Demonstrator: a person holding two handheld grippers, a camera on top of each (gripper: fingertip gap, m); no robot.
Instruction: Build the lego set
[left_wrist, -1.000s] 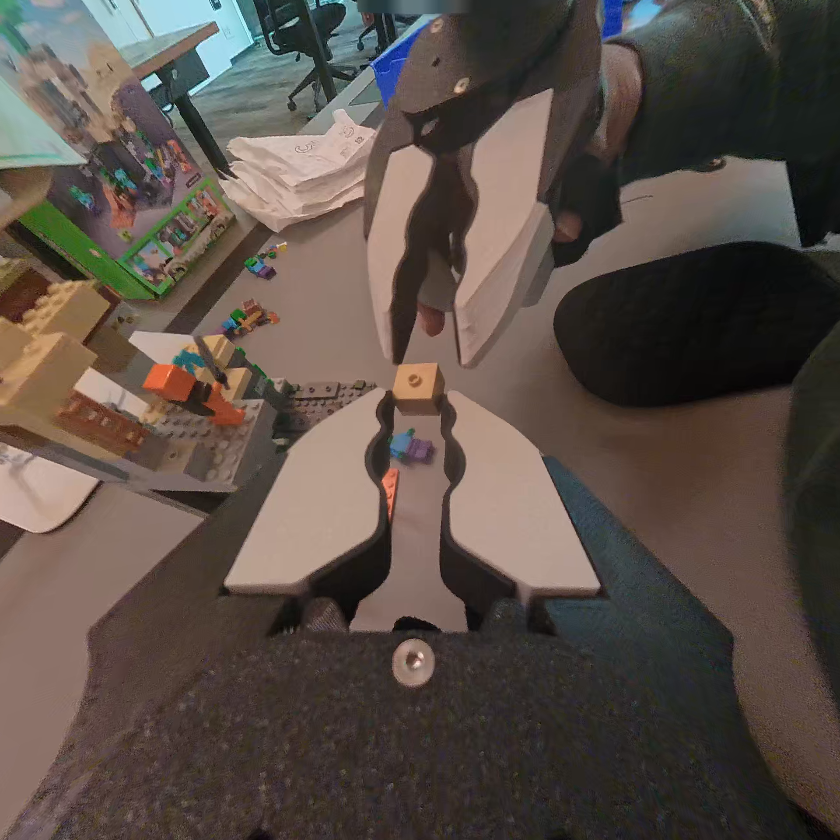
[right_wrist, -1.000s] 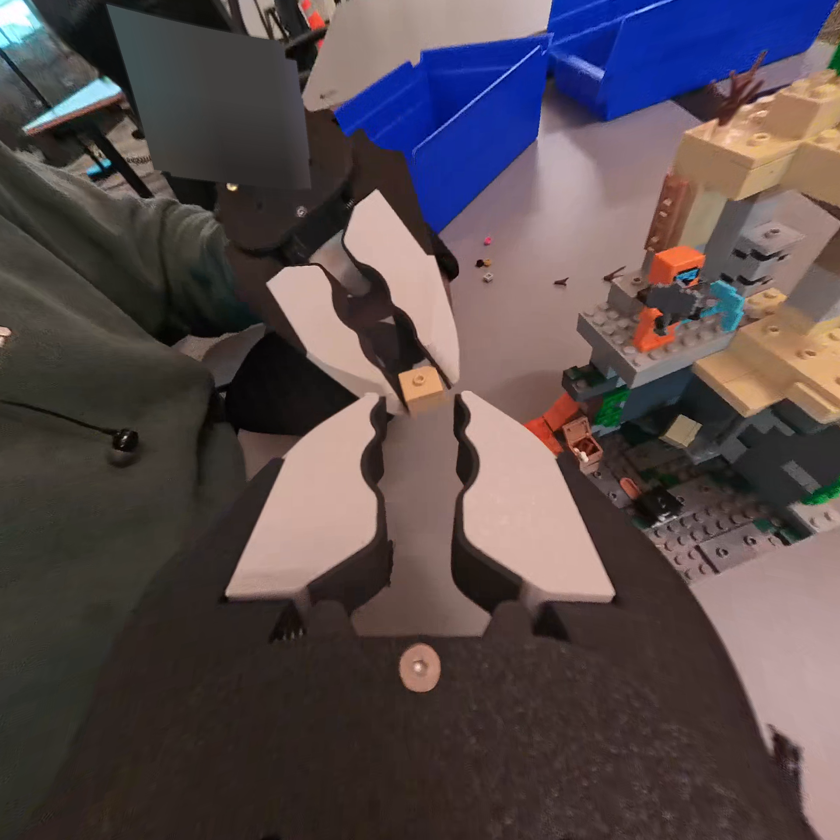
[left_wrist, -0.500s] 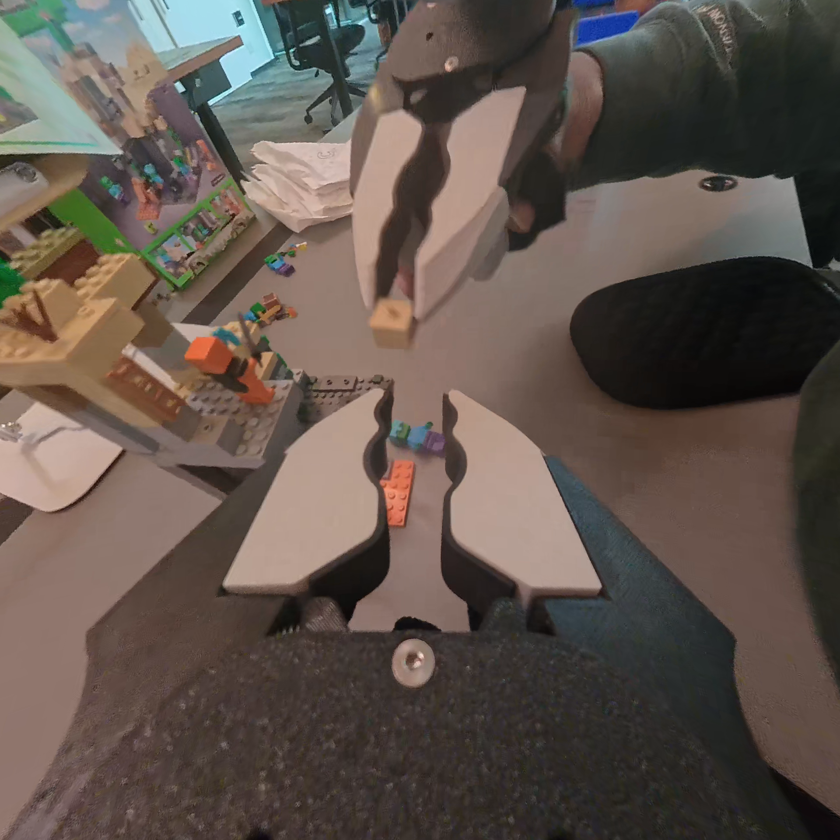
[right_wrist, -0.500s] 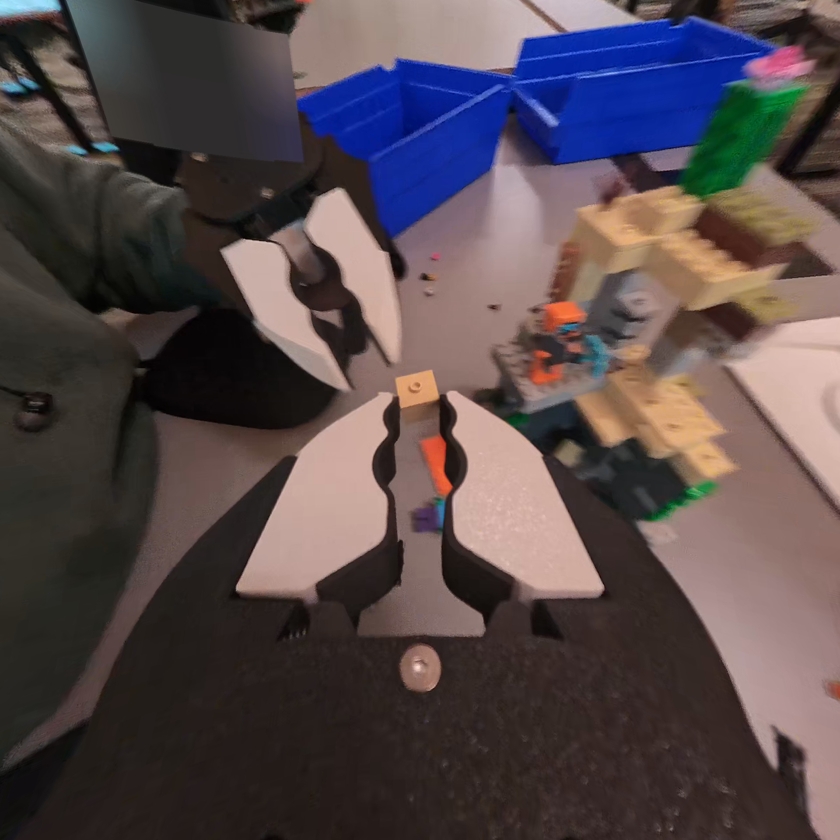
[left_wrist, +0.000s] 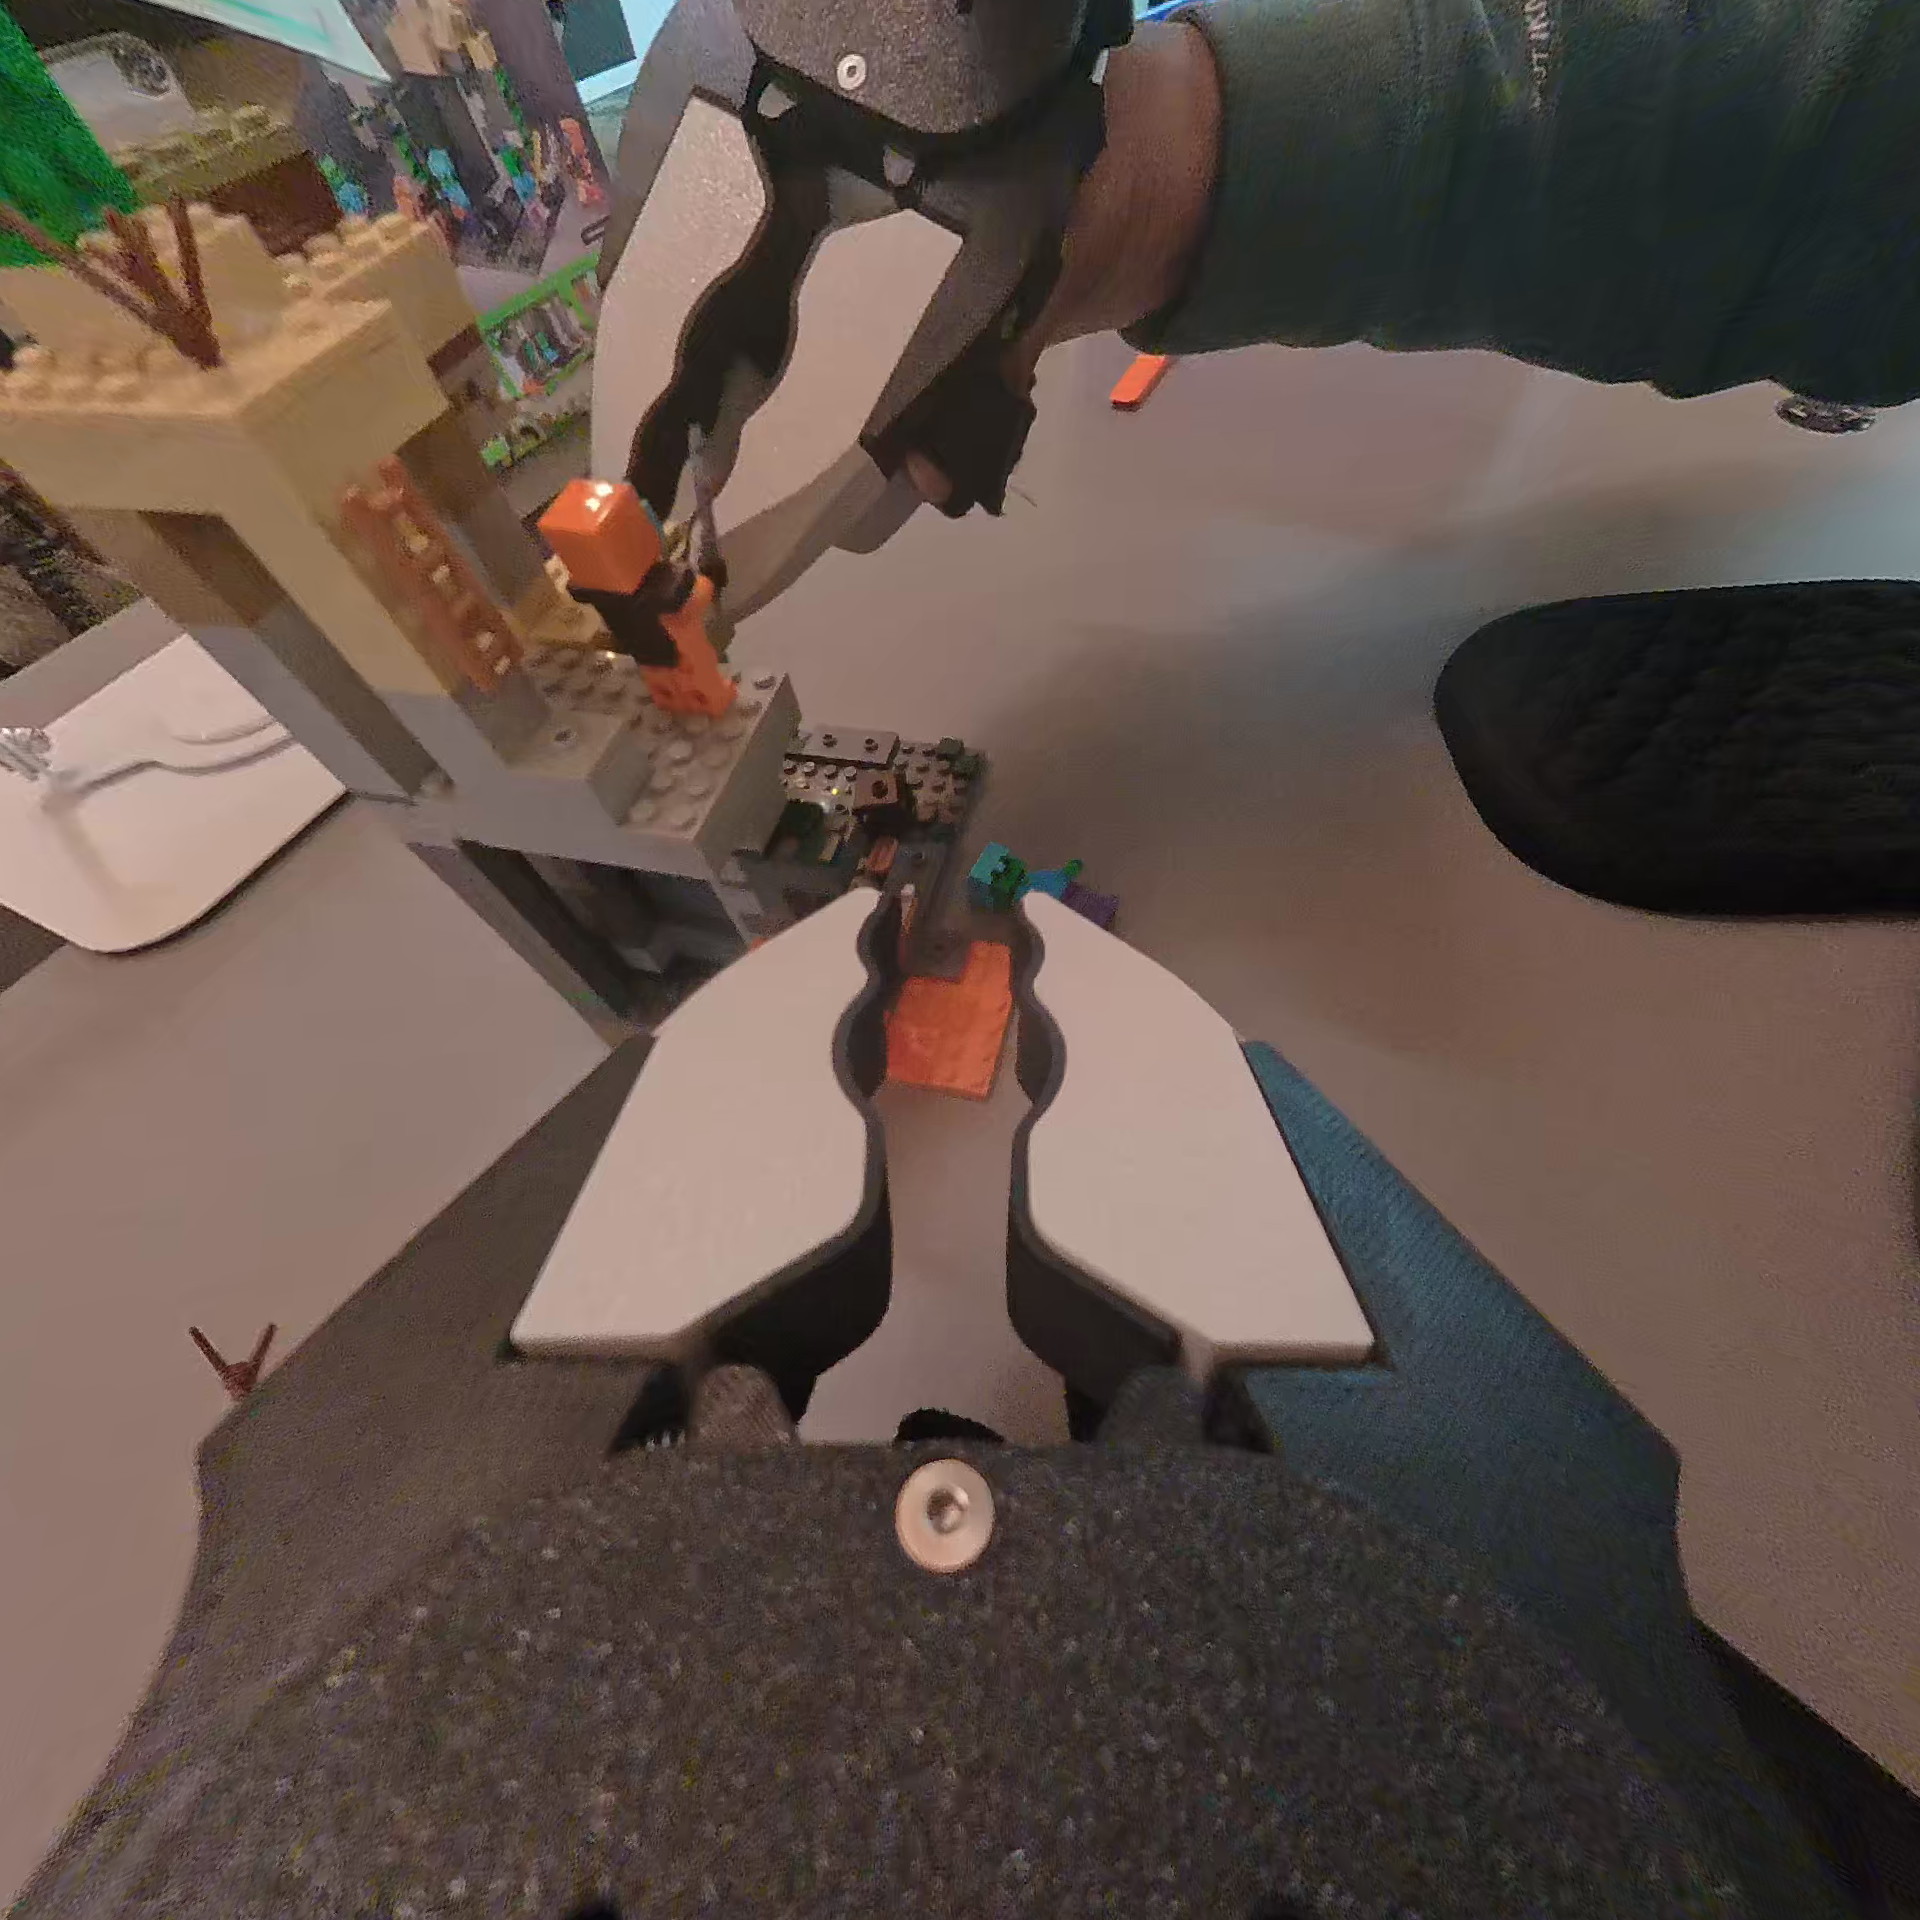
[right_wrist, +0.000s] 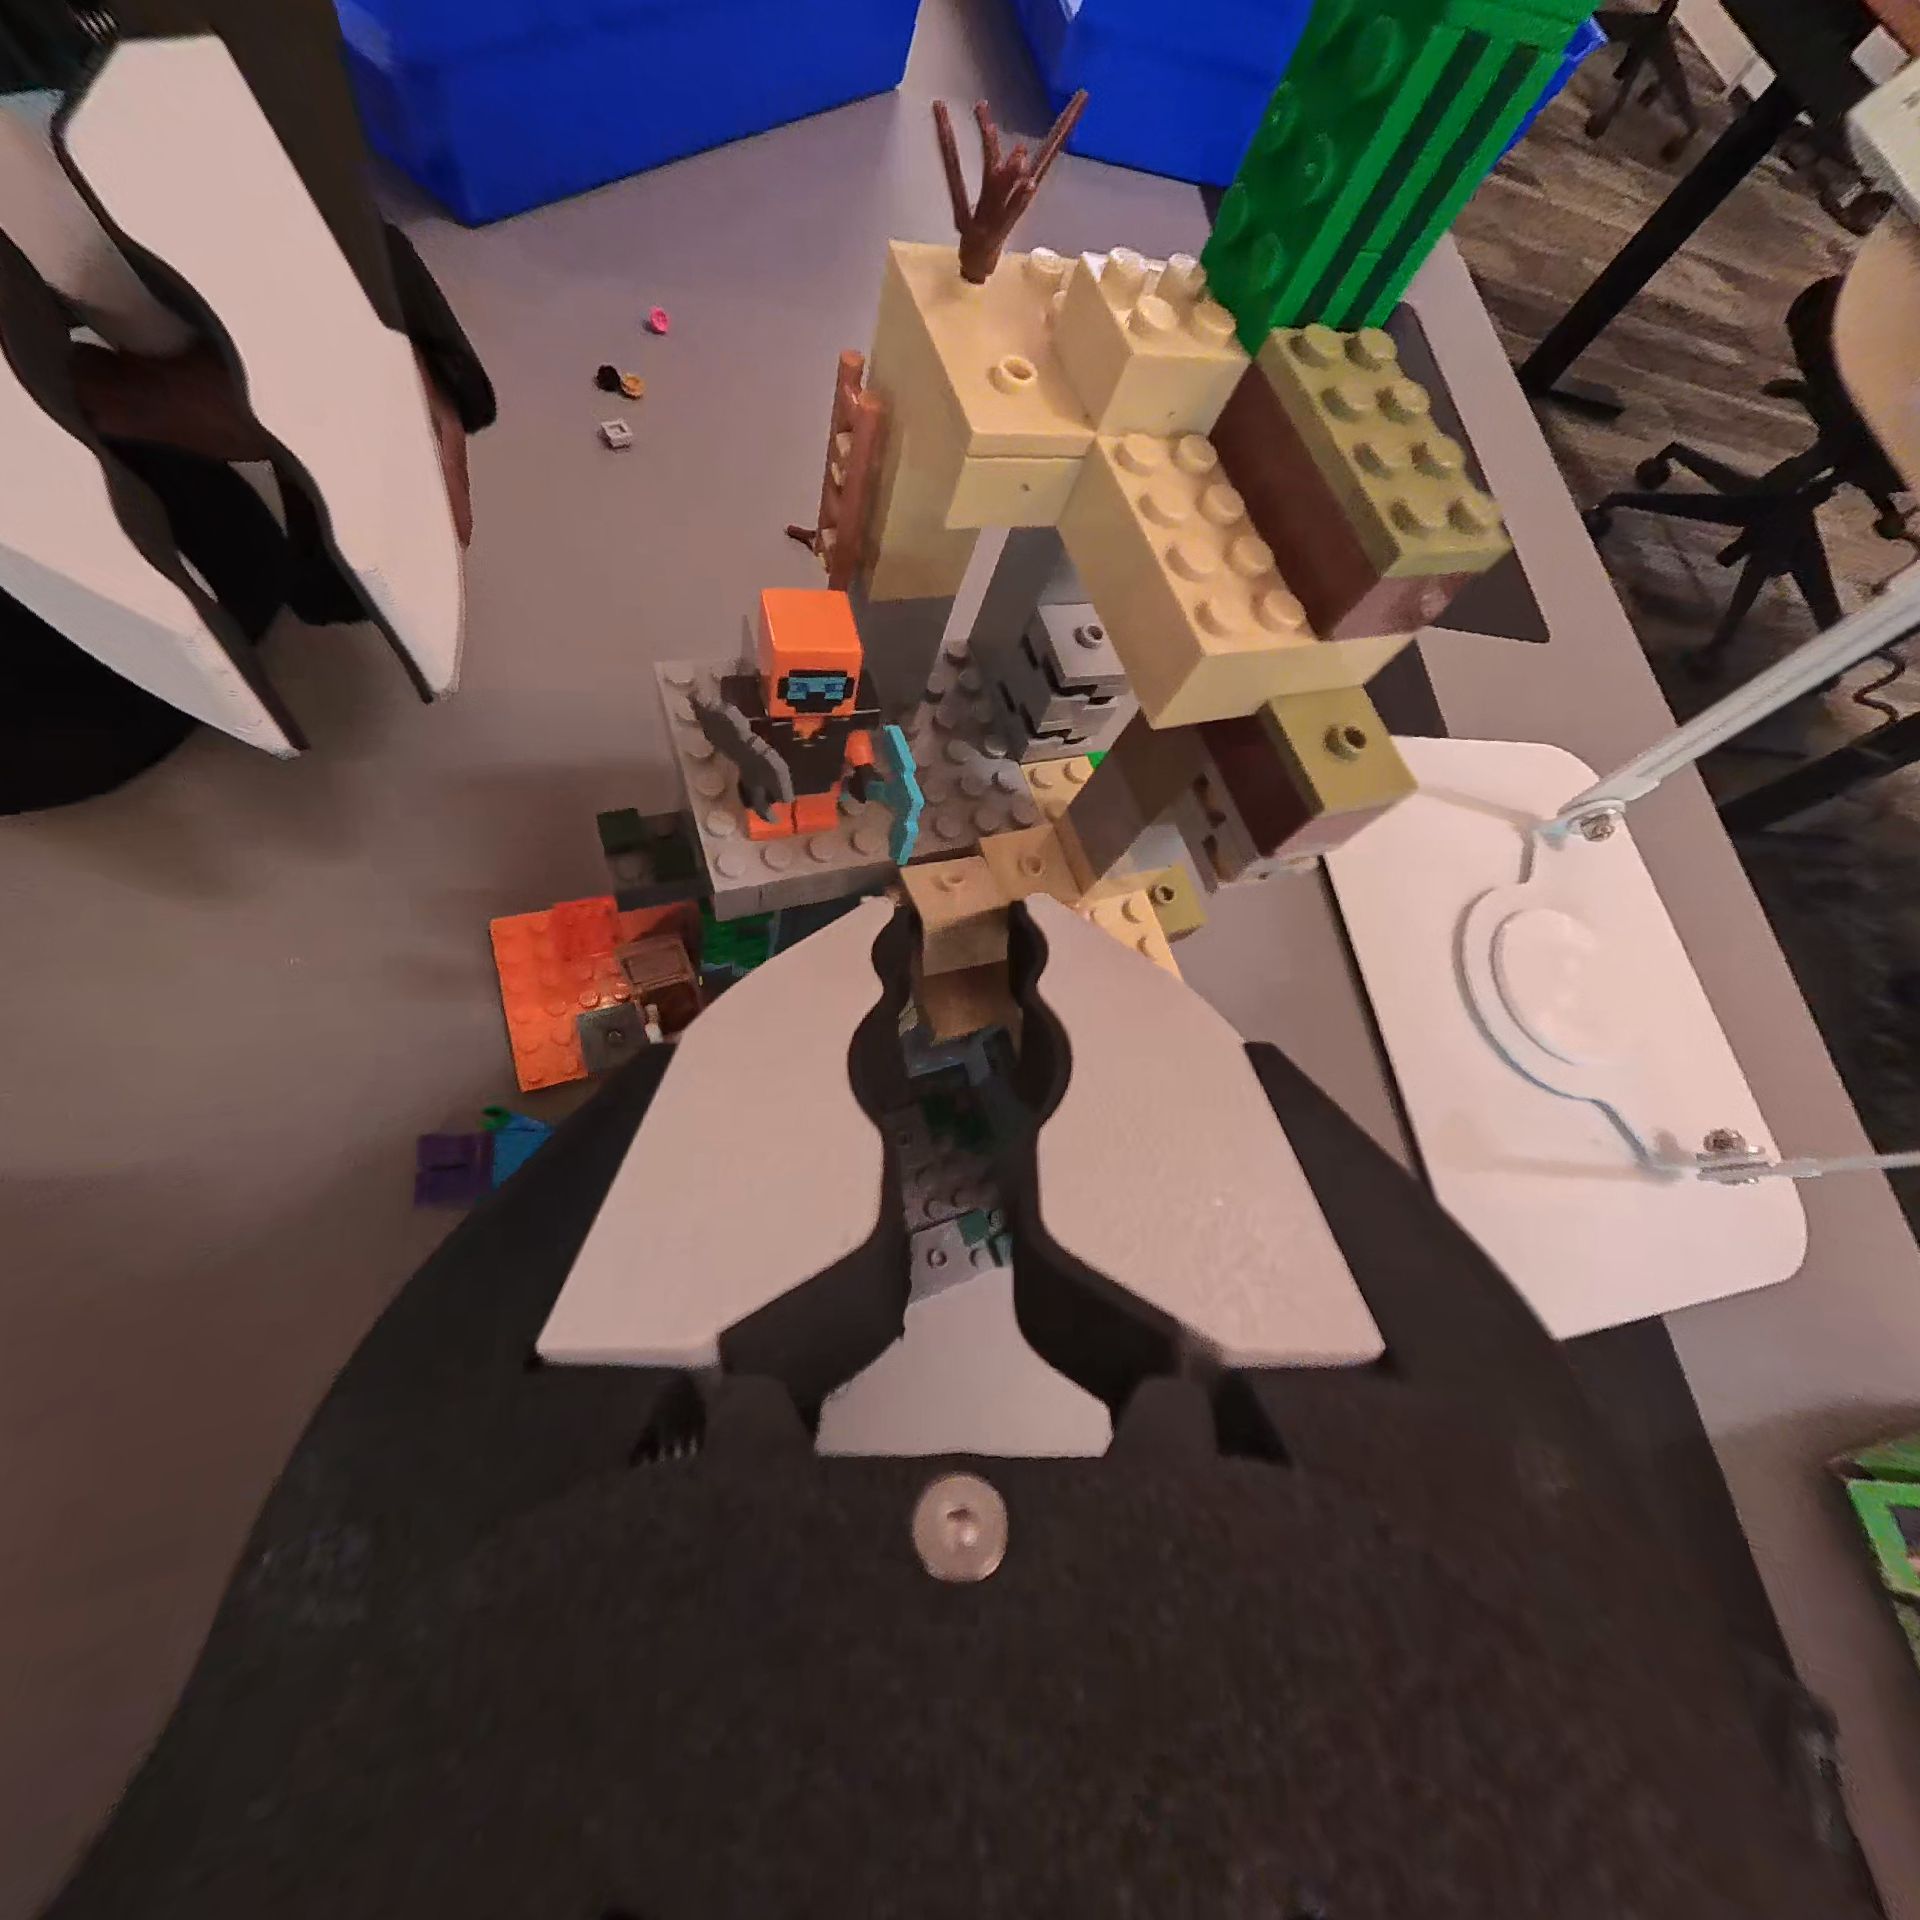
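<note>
The Lego build (right_wrist: 1143, 520) of tan, grey and brown bricks with a green cactus stands on the grey table; it also shows in the left wrist view (left_wrist: 260, 416). An orange minifigure (right_wrist: 805, 717) stands on its grey ledge. My right gripper (right_wrist: 956, 914) is shut on a small tan brick (right_wrist: 961, 945), held against the build's tan part just below that ledge. My left gripper (left_wrist: 954, 909) is open and empty, low over an orange plate (left_wrist: 945, 1029) on the table. In the left wrist view the right gripper (left_wrist: 691, 540) sits behind the minifigure (left_wrist: 644, 592).
Blue bins (right_wrist: 623, 104) stand at the back. A white pad (right_wrist: 1558, 1039) lies right of the build. A black cushion (left_wrist: 1683, 748) lies on the right of the left wrist view. Small loose pieces (right_wrist: 623, 384) and a teal and purple figure (left_wrist: 1003, 873) lie on the table. Spacing between my two grippers at the tips: around 11 cm. My right gripper's tips are some 4 cm from the orange minifigure (right_wrist: 805, 717).
The tan brick passed from my left gripper to my right. The right gripper carried it over to the build. The left gripper dropped low over the orange plate.
</note>
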